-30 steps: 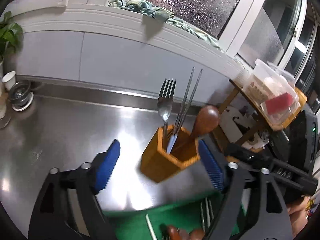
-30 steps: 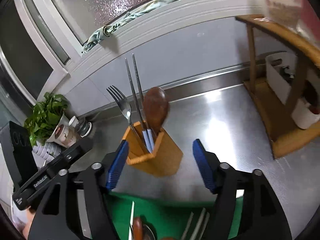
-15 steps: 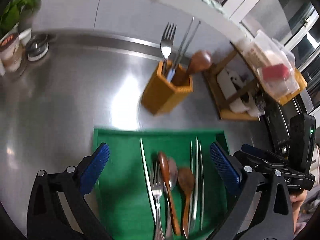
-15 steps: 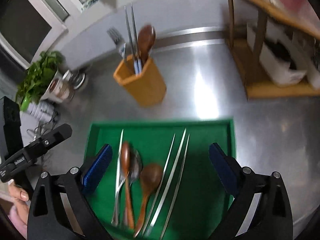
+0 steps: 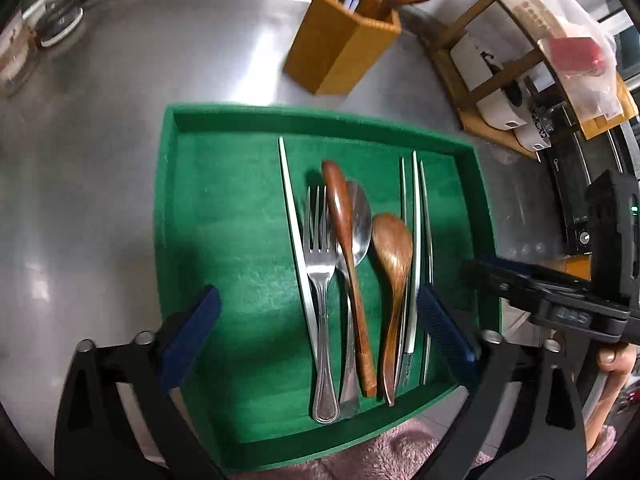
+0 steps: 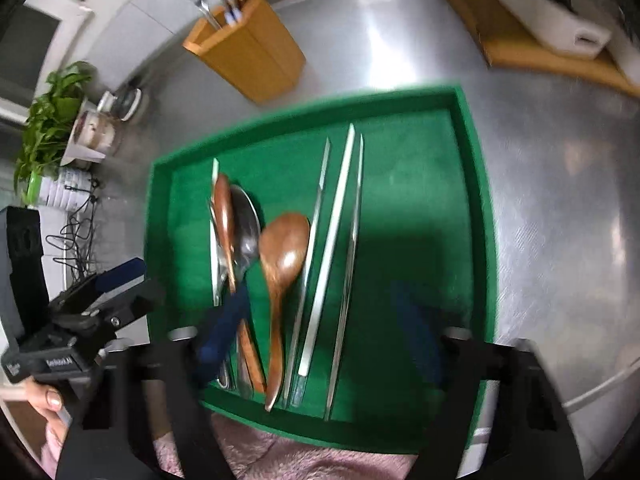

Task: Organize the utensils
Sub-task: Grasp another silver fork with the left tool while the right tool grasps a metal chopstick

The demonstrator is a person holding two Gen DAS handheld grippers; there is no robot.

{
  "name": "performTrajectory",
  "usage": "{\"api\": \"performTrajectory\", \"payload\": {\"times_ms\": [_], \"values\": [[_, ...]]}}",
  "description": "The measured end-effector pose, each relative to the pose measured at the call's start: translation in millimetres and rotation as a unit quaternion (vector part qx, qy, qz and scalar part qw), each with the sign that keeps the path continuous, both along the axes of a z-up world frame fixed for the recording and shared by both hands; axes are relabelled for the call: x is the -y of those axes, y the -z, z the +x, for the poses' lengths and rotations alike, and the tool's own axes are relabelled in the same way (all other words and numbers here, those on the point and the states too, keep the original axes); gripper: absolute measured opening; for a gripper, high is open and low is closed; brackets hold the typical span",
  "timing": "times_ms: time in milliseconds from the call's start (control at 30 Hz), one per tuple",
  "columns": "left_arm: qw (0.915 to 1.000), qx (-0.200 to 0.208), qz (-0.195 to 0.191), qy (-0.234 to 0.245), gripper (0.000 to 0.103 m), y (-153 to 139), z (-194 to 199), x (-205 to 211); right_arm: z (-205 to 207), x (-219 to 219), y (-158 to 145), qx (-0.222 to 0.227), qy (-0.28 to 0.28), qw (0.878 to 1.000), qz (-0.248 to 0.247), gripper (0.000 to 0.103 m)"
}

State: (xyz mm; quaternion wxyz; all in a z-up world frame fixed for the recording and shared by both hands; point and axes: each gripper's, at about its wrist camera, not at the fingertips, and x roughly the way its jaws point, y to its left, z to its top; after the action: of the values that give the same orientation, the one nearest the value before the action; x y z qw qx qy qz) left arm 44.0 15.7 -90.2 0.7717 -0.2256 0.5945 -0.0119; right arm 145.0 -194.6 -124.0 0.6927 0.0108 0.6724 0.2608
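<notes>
A green tray (image 5: 320, 118) (image 6: 304, 108) lies on the steel counter. It holds a fork (image 5: 320, 264), a metal spoon (image 5: 360, 220), two wooden spoons (image 5: 392, 248) (image 6: 284, 248), a white chopstick (image 5: 294, 220) and more chopsticks (image 5: 416, 220) (image 6: 332, 240). Behind it a wooden holder (image 5: 340, 52) (image 6: 248, 60) has a fork, chopsticks and a wooden spoon standing in it. My left gripper (image 5: 318, 332) hovers over the tray's near end, jaws wide and closing, gripping nothing. My right gripper (image 6: 322, 326) is blurred, its jaws closing above the spoon handles and chopsticks without pressing on them.
A wooden shelf (image 5: 492, 80) with white containers stands at the right. A potted plant (image 6: 48, 112) and cups sit at the far left. A pink fuzzy cloth (image 5: 380, 452) lies at the tray's near edge. Bare steel counter (image 5: 100, 120) surrounds the tray.
Both grippers tipped down from the wooden holder and lowered over the green tray. The right jaws opened wider, then narrowed sharply; the left jaws narrowed slightly.
</notes>
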Motion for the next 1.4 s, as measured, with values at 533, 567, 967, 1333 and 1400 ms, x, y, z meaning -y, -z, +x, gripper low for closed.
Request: {"api": "performTrajectory", "payload": {"times_ms": [533,567,967,1333,1400], "values": [[0.9980,-0.052,0.024,0.026,0.029,34.1,8.2,12.3,-2.5,-17.5,27.6,0.002,-0.021,0.996,-0.083,0.014],[0.9978,-0.054,0.026,0.028,0.028,35.1,8.9,13.0,-2.3,-17.8,27.4,0.004,-0.023,0.996,-0.083,0.014],[0.9977,-0.042,0.030,0.044,0.006,34.9,11.9,28.2,-0.1,-22.3,29.0,0.003,-0.033,0.995,-0.090,0.014],[0.9917,-0.084,0.071,0.067,0.009,41.2,30.3,46.4,2.0,-30.7,32.8,-0.003,-0.036,0.993,-0.110,0.011],[0.9903,-0.093,0.082,0.063,0.017,43.2,33.4,47.5,3.4,-32.0,33.6,-0.006,-0.034,0.993,-0.111,0.011]]}}
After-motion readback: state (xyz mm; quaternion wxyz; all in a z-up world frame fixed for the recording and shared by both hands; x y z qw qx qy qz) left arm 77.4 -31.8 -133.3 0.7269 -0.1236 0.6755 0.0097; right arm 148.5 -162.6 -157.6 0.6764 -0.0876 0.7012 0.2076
